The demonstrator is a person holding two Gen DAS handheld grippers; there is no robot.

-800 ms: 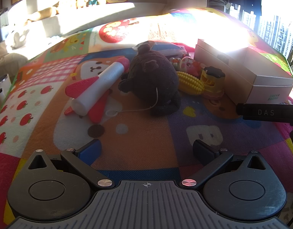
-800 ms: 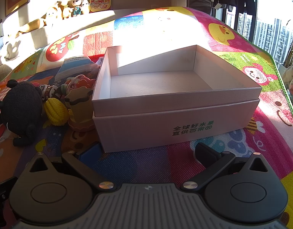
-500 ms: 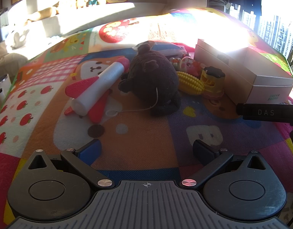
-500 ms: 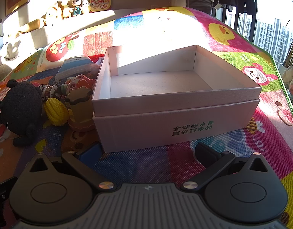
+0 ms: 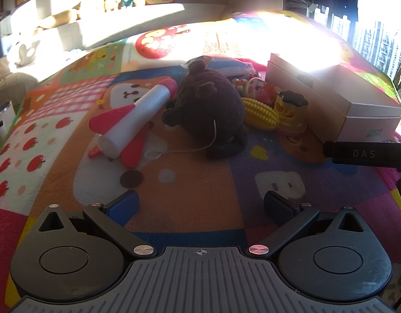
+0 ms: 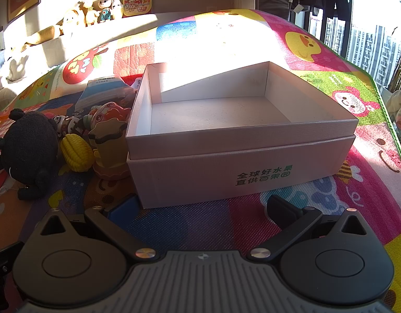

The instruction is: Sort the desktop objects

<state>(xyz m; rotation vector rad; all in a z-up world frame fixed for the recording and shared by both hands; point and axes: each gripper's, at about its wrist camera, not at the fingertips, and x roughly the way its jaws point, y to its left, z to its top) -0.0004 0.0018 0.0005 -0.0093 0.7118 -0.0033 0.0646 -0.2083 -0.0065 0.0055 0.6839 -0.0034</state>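
1. Lying on the colourful cartoon-print play mat (image 5: 195,190), a dark brown round plush bear (image 5: 208,109) rests on its side, with a thin white cord trailing from it onto the mat.
2. Just left of the bear lies a white foam rocket with red fins and a red nose (image 5: 133,124), tip pointing toward the plush.
3. To the bear's right sit a yellow rubber corn cob (image 5: 260,113), a yellow plastic toy with a black scalloped top (image 5: 290,112) and an orange-pink cartoon figure (image 5: 257,90), crowded between the bear and the box.
4. The pale square cardboard box with green printed characters (image 6: 242,174) stands open-topped; its inside shows only bare floor, half sunlit.
5. The left gripper (image 5: 200,204) hovers over the mat, fingers spread wide, holding nothing.
6. The right gripper (image 6: 201,207) faces the box front, likewise spread wide and holding nothing.
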